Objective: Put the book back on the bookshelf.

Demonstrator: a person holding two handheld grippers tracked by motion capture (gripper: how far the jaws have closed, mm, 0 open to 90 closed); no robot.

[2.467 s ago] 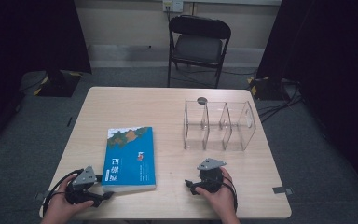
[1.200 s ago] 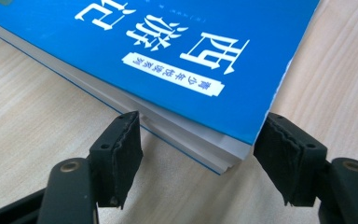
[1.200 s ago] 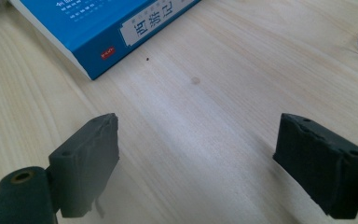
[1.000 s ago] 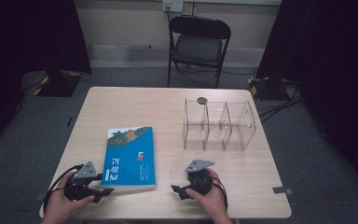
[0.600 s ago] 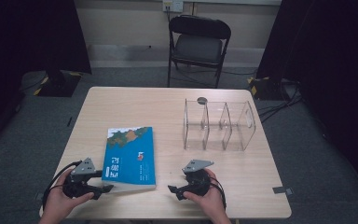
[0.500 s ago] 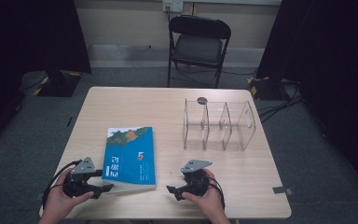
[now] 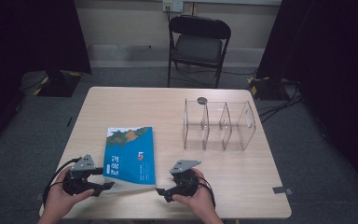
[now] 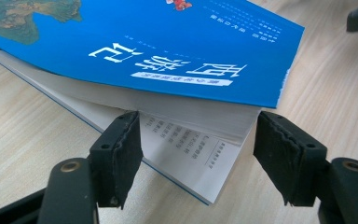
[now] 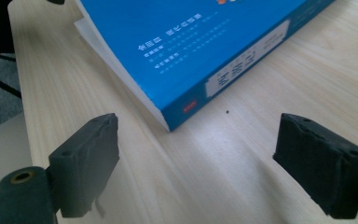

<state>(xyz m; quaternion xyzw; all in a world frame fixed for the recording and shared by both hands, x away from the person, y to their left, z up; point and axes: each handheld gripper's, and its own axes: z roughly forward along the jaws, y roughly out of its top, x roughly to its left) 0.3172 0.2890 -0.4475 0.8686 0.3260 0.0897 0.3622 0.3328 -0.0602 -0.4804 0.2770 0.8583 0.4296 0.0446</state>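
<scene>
Lifting the near corner of the blue paperback book (image 8: 168, 51) lying on the pale wooden table (image 7: 242, 177), left gripper (image 8: 198, 154) apparently wedged there, jaws spread without pinching, right gripper (image 9: 214, 163) wide open alongside, next needing a firm clamp on the spine.

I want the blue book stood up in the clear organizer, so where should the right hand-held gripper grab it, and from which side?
Grip the blue book across its thickness at the near spine corner, coming in low from the right hand-held gripper side. That bound edge is square and stiff, and the table beside it is bare. The left near corner fans open, with pages lifted, so it would likely slip.
</scene>
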